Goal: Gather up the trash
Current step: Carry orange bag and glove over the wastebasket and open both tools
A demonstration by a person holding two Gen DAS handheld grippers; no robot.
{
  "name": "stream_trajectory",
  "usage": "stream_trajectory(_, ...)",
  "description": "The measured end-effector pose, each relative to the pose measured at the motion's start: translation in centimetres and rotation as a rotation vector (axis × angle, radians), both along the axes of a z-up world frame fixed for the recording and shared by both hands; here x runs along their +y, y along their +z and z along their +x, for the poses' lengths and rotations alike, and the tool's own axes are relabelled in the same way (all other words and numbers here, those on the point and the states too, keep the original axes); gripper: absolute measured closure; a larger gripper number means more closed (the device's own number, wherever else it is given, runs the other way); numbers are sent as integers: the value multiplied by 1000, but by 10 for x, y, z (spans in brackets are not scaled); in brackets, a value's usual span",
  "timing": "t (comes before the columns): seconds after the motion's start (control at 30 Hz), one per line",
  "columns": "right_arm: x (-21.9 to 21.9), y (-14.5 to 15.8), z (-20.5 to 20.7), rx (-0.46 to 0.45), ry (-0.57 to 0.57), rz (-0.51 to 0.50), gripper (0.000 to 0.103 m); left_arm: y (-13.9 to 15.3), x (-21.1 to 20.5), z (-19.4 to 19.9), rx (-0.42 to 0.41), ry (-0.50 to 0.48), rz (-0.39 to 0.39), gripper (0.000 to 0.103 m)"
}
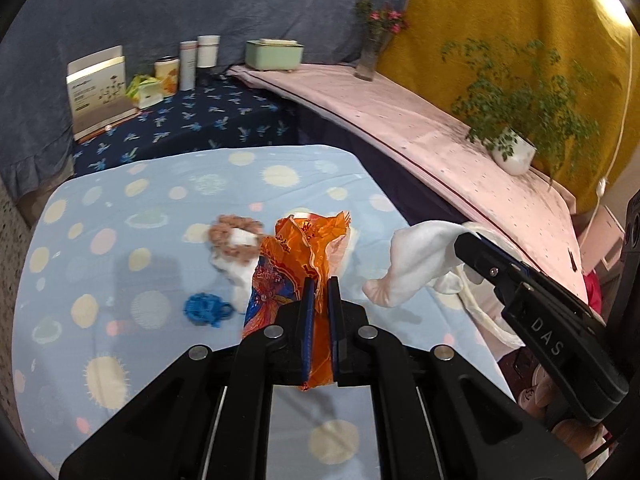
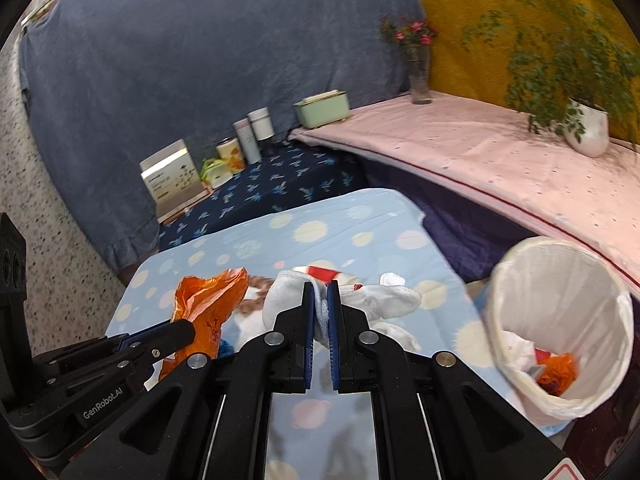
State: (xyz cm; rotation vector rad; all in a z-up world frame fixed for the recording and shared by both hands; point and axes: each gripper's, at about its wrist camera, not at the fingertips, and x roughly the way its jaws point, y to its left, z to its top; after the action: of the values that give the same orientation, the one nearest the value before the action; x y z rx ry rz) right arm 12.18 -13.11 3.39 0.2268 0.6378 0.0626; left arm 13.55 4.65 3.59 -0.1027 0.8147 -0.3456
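While a blue yarn tangle point(image 1: 206, 309) and a brown scrunchie point(image 1: 236, 233) lie on the dotted blue cloth of the bench point(image 1: 120, 240), the left gripper point(image 1: 320, 286) has its fingers pinched narrow on an orange snack wrapper point(image 1: 298, 248), held up above the cloth. Further right, the right gripper point(image 2: 320, 292) clamps a white sock point(image 2: 376, 300) that hangs in the air. Beyond the bench's right edge stands a white-lined trash bin point(image 2: 560, 272) with crumpled paper and an orange wrapper inside.

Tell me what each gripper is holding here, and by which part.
Left gripper pinches the orange wrapper by its lower end. Right gripper pinches the white sock near its middle, both ends hanging free.
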Motion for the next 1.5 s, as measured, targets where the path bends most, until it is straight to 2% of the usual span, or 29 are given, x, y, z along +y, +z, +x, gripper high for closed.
stream_trajectory(0.3, -73, -1, -24, -12, -134, 26, 97, 0, -72, -5, 8, -129, 21, 97)
stream_trajectory(0.6, -131, -15, -48, -5, -258, 60, 97, -6, -131, -13, 17, -239, 55, 97)
stream_trajectory(1.23, -221, -42, -74, 11, -434, 98, 97, -25, -246, -6, 60, -448, 65, 97)
stream_trajectory(1.5, -241, -50, -72, 21, -467, 104, 97, -35, -277, 1, 82, -493, 66, 95)
